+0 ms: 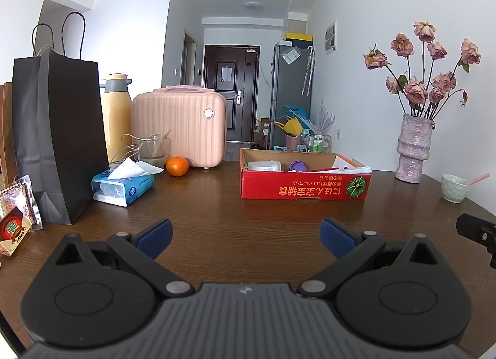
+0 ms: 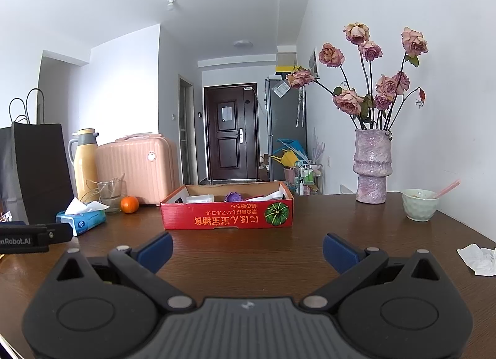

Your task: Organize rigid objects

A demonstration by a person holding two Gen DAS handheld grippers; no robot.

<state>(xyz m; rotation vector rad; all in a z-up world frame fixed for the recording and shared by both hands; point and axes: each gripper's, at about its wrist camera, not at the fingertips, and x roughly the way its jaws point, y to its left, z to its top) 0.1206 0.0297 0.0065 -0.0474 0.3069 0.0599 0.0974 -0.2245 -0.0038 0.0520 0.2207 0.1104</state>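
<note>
A red cardboard box point(image 1: 305, 187) stands on the brown table point(image 1: 217, 210) ahead of me; it also shows in the right wrist view point(image 2: 228, 218). Inside it lie a clear plastic container point(image 1: 265, 166), a purple round thing point(image 1: 298, 166) and some papers. An orange point(image 1: 177, 166) sits left of the box, also in the right wrist view point(image 2: 129, 204). My left gripper point(image 1: 246, 236) is open and empty above the table. My right gripper point(image 2: 247, 250) is open and empty, nearer the box.
At the left stand a black paper bag point(image 1: 59, 139), a tissue pack point(image 1: 124, 185), a glass cup point(image 1: 153, 150), a yellow thermos point(image 1: 116, 111) and a pink case point(image 1: 179, 128). At the right are a vase of roses point(image 2: 372, 165), a bowl point(image 2: 420, 208) and a crumpled tissue point(image 2: 479, 258).
</note>
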